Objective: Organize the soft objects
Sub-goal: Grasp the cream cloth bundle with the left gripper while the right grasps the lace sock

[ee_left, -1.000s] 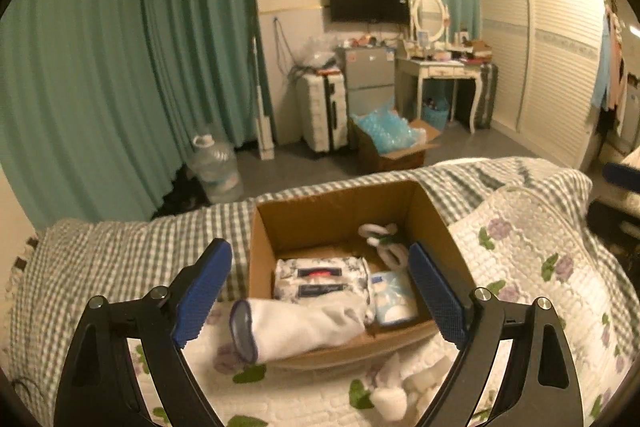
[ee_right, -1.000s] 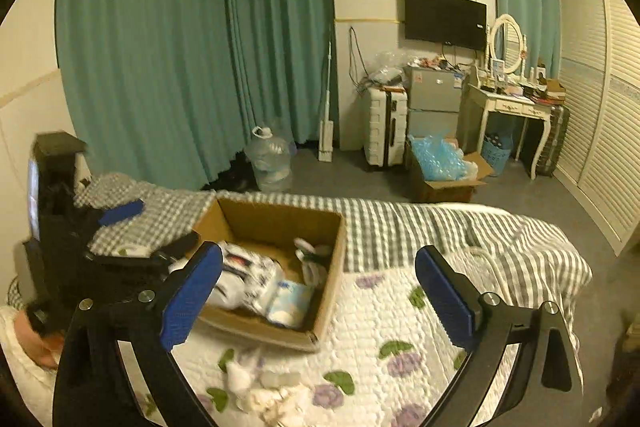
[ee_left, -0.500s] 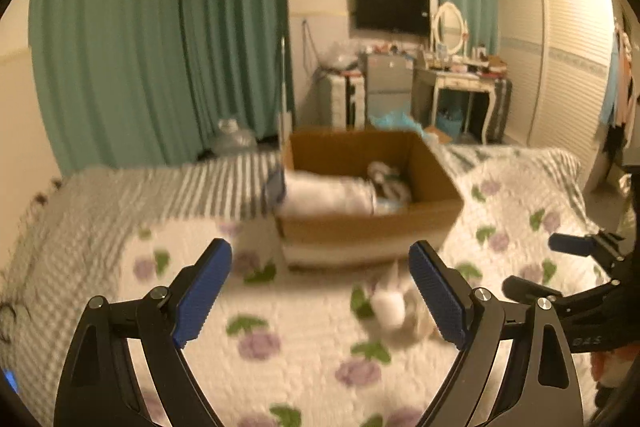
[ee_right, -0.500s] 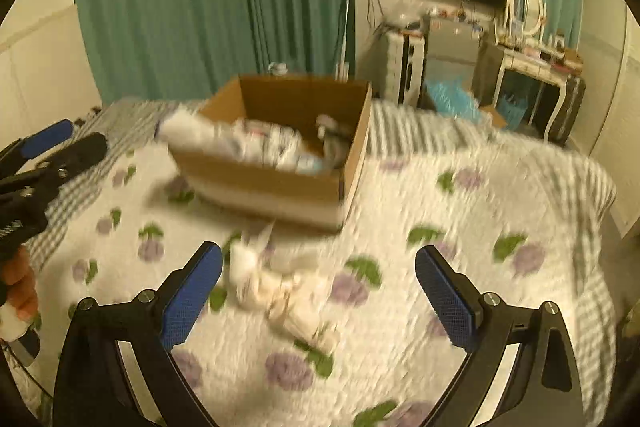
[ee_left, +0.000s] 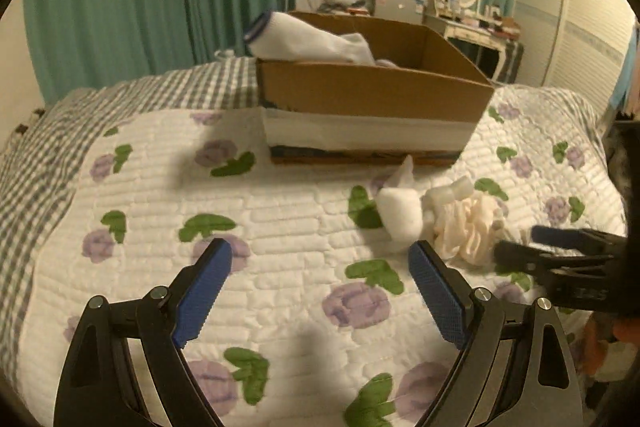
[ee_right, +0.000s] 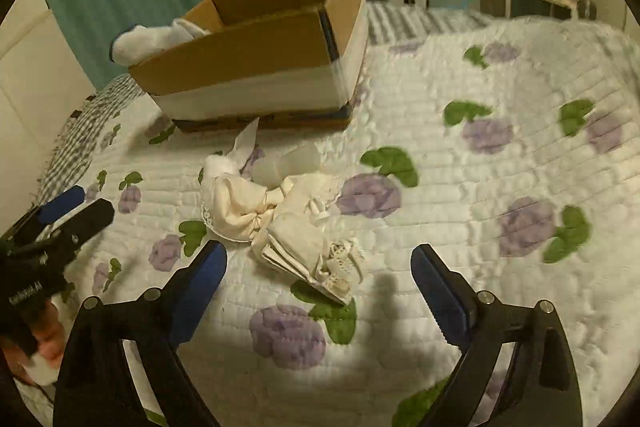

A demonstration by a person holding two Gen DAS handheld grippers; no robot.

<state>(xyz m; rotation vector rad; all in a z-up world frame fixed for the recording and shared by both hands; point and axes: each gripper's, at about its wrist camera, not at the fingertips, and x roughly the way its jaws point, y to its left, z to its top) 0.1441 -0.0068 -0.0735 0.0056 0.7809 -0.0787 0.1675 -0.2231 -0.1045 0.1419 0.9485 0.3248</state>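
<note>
While both tools sit open and empty, the cream cloth bundle (ee_right: 276,215) lies on the bed (ee_right: 500,155) near the box (ee_right: 256,67); the right tool (ee_right: 319,273) should be lowered over its bunched middle.

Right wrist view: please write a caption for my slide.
Open right gripper above cream cloth pile on floral quilt, near cardboard box.

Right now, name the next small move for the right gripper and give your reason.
Probably ease the right gripper forward and down over the cream cloth bundle: its jaws stand open and empty, the bundle lies loose on the quilt just ahead, outside the cardboard box.
</note>
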